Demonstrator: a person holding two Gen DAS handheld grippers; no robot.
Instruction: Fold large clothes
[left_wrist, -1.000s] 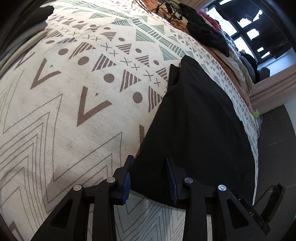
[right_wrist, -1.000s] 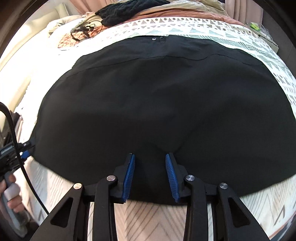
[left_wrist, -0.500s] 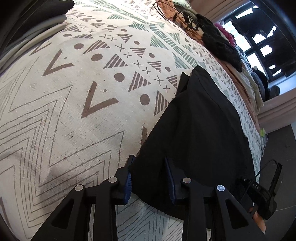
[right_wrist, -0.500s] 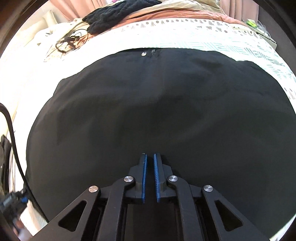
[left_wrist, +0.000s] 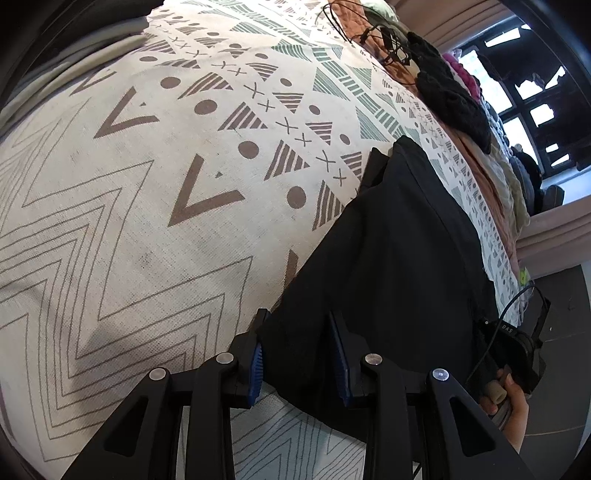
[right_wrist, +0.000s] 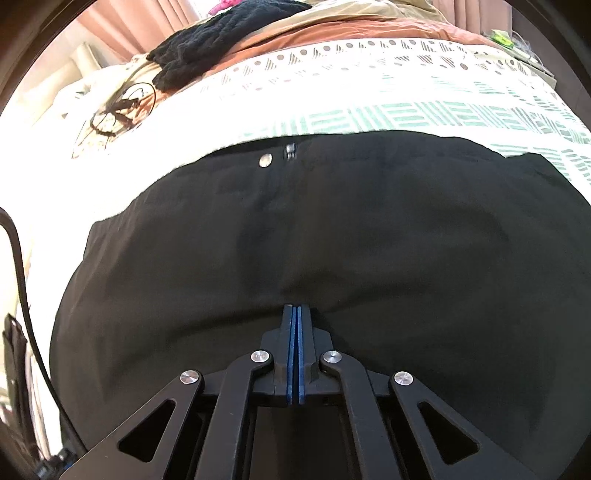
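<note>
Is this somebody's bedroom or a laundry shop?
Most likely a bedroom. A black garment lies spread on a patterned bedspread, more clothes are piled along the far side, and pink curtains hang behind.

Patterned bedspread (left_wrist: 155, 206) — black knit (right_wrist: 207, 55) and coiled cable (right_wrist: 118, 107) beyond.

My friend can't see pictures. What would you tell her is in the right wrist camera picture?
The right gripper has its blue pads pinched shut on a fold of a big black garment spread across a patterned bedspread. A silver snap shines near the garment's far edge, and a black knit piece lies on the bed beyond it.
</note>
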